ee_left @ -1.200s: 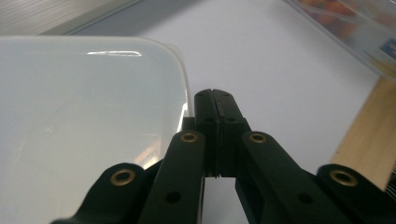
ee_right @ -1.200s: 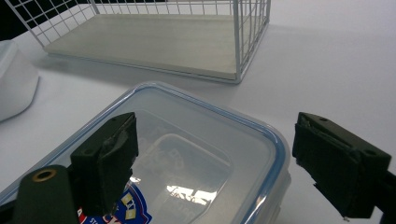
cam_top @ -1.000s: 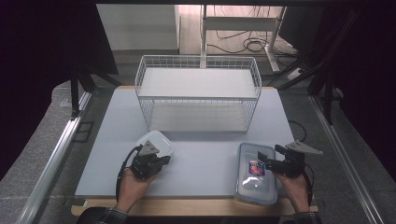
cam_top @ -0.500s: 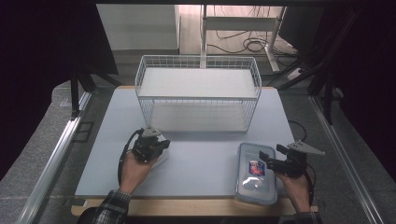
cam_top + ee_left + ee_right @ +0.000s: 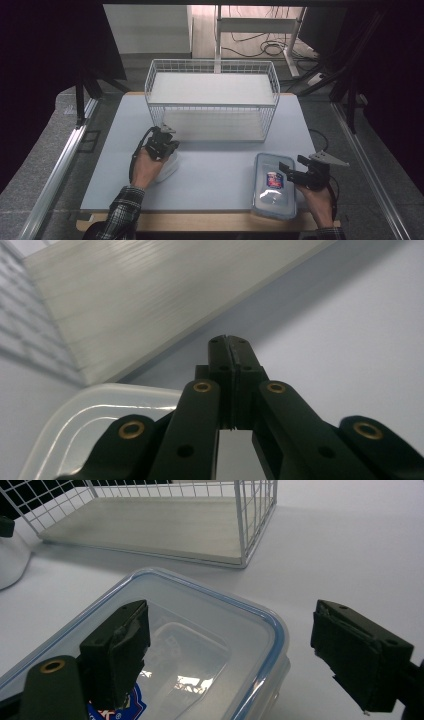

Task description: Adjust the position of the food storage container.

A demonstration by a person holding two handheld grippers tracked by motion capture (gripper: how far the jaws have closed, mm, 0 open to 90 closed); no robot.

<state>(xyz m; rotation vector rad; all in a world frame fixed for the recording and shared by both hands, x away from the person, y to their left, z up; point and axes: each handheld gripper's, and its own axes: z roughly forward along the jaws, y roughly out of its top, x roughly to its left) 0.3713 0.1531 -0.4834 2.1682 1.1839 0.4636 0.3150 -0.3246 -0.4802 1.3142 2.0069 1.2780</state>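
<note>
So from the high view, the left gripper (image 5: 161, 141) sits over a small translucent white container (image 5: 167, 167) on the pale table (image 5: 220, 170), just in front of the white wire basket (image 5: 212, 97). The person's left hand (image 5: 145, 167) is wrapped around the gripper's handle, plaid sleeve (image 5: 117, 215) coming in from the bottom edge. Over on the other side, the right gripper (image 5: 295, 175) hangs above the right edge of a clear food box with a blue-rimmed lid (image 5: 272, 187), which lies near the front right corner of the table. There's a red and blue label (image 5: 273, 180) showing through the lid. The two containers are well apart.

Left gripper view: the jaws are pressed flat together with nothing between them, tips aimed at the bare table just short of the basket's pale wooden base (image 5: 150, 295). The rounded rim of the translucent container (image 5: 95, 415) sits low at the left, beside and under the jaws, not pinched.

Right gripper view: jaws spread wide apart, holding nothing. The left jaw hovers over the lid of the clear food box (image 5: 200, 630), the right jaw is out past the box's rim over the table. The wire basket (image 5: 240, 525) stands farther back, and a bit of the white container (image 5: 10, 555) peeks in at the left edge.
</note>
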